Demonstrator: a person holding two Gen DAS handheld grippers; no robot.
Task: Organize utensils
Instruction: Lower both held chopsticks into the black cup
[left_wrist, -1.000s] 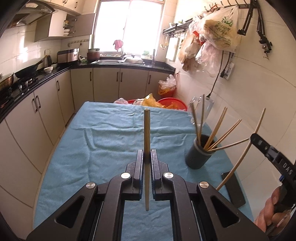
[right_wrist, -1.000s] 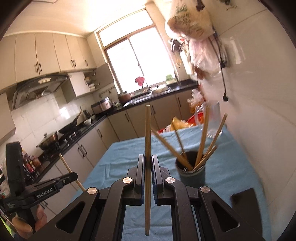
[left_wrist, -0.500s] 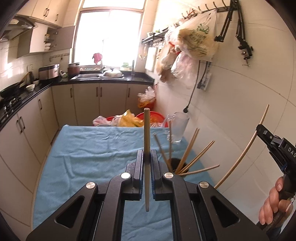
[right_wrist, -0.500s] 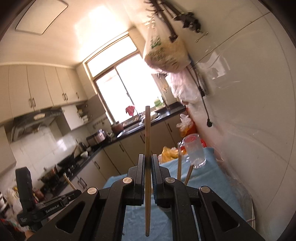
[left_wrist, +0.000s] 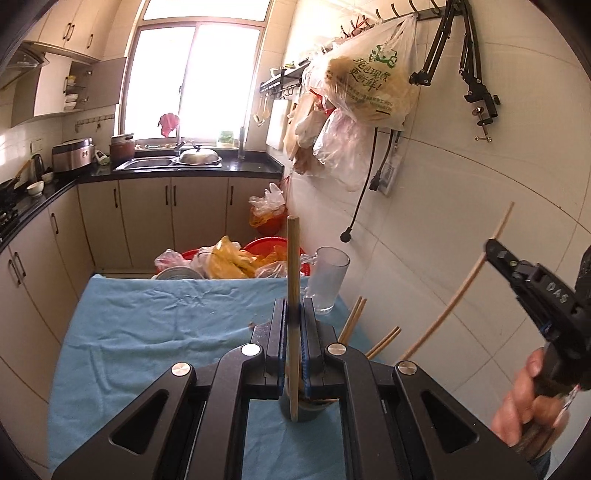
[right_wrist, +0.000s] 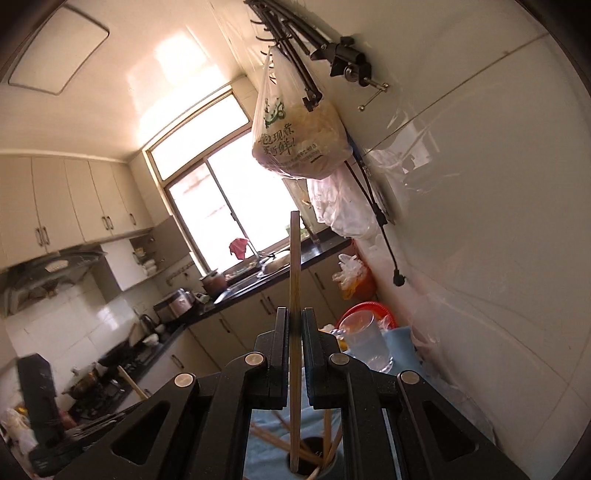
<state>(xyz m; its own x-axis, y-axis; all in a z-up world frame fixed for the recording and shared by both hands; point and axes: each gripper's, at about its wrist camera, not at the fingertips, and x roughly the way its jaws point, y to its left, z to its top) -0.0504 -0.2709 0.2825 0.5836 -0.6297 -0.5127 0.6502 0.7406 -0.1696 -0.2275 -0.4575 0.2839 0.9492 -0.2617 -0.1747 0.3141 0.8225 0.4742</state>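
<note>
My left gripper (left_wrist: 293, 306) is shut on a wooden chopstick (left_wrist: 293, 258) that stands upright between its fingers. Its lower end hangs just over a dark holder cup (left_wrist: 306, 408), which the fingers mostly hide. Other chopsticks (left_wrist: 352, 319) lean out of the cup to the right. My right gripper (right_wrist: 294, 312) is shut on a second upright chopstick (right_wrist: 294, 266), whose lower end is at the mouth of the same holder cup (right_wrist: 317, 461). In the left wrist view the right gripper (left_wrist: 495, 249) shows at the right, held by a hand (left_wrist: 517, 406).
A blue cloth (left_wrist: 147, 332) covers the table. A clear glass mug (left_wrist: 328, 277) stands just behind the cup. Red basins with plastic bags (left_wrist: 236, 258) sit beyond the far edge. The tiled wall with hanging bags (left_wrist: 362, 85) is close on the right.
Both grippers have risen and moved over to the holder cup by the wall, each keeping its chopstick. The cup now lies under the fingers in both views.
</note>
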